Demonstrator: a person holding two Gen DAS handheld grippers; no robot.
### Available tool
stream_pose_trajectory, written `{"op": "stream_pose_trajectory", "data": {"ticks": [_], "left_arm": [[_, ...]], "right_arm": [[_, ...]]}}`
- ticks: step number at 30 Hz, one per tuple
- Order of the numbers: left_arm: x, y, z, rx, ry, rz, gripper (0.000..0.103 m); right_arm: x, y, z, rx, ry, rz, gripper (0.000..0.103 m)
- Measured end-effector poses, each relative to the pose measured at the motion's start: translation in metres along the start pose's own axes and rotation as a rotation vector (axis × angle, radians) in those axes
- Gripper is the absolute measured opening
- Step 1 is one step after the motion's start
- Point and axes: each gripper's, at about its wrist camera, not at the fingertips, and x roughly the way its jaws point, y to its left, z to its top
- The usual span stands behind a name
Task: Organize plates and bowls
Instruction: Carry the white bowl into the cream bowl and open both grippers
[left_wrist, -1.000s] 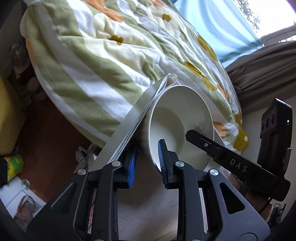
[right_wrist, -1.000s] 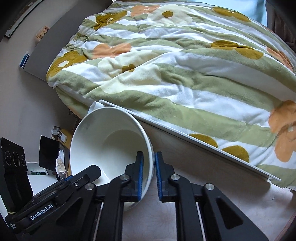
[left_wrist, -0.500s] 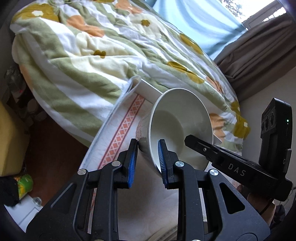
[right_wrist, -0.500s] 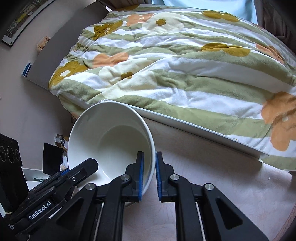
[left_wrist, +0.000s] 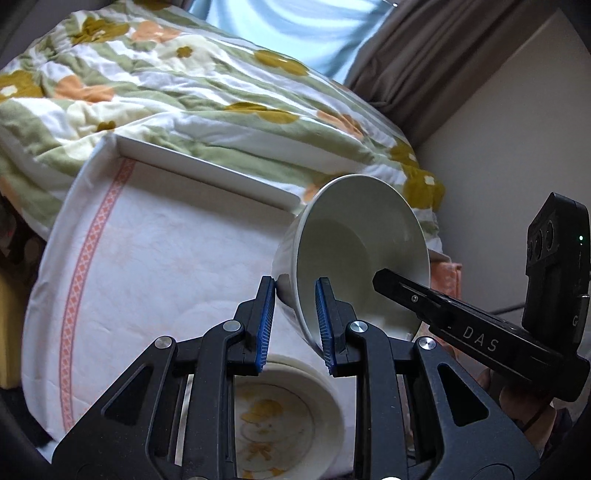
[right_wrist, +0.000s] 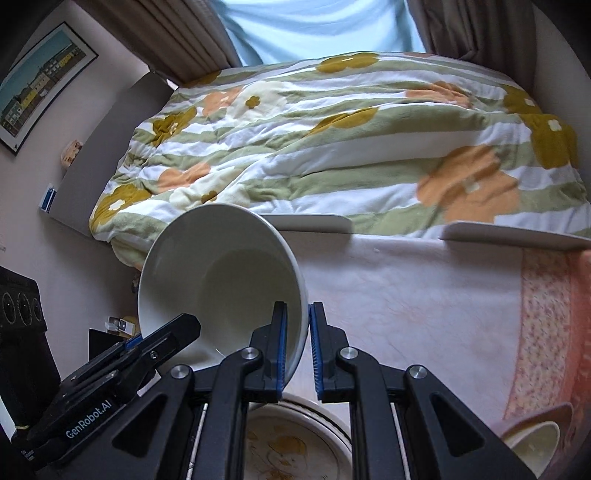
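White bowl (left_wrist: 354, 254) is off the table, tipped on its side, mouth toward both cameras, held by two grippers at once. Left gripper (left_wrist: 295, 321) is clamped on the near rim, one pad inside the bowl, one on the outer wall, lower centre of the left view. Right gripper (right_wrist: 295, 343) is clamped on the opposite part of the rim, pads nearly together around the thin wall, lower centre of the right view. Each gripper shows in the other's view as a black finger reaching into the bowl.

Under the bowl, bottom centre, sits a cream plate with a yellow print (left_wrist: 273, 417) on the cloth-covered table (left_wrist: 166, 258). Likely target: set the bowl on it.

Risks, judged:
- Thin rim pinches only; glazed ceramic could slip if either hand twists or pulls apart from the other.
- Bowl is tilted steeply; lowering without levelling would land an edge on the plate, chip or clack.
- Uneven release would swing the bowl.

View differences:
- Right view alone shows a second small bowl (right_wrist: 535, 443) at lower right, a framed picture (right_wrist: 40, 88) at upper left, and the pink patterned cloth edge.
- Left view alone shows the table's left edge with the orange border stripe (left_wrist: 88, 266) and the person's hand (left_wrist: 524, 402) under the right gripper.
- Flowered blanket (right_wrist: 332, 147) fills the top in both.
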Motion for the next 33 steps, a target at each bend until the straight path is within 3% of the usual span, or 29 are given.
{"op": "stream_pose_trajectory", "data": {"ticks": [6,15,25,33], "left_arm": [[0.011,-0.090,-0.049,0.115,0.062,-0.069,0.020],[0.037,-0.177,-0.118,0.237,0.172,-0.110,0.020],[0.072,-0.204,-0.161,0.306,0.256,-0.034,0.020],[0.098,-0.204,-0.166,0.330,0.285,0.019,0.020]], "right_arm": [[-0.062,-0.071,-0.047,0.105,-0.044,-0.070,0.011],[-0.111,-0.149,-0.112,0.232,-0.055,-0.124,0.011],[-0.105,-0.202,-0.153,0.301,-0.017,-0.106,0.011],[-0.094,-0.221,-0.164,0.318,0.003,-0.093,0.011]]}}
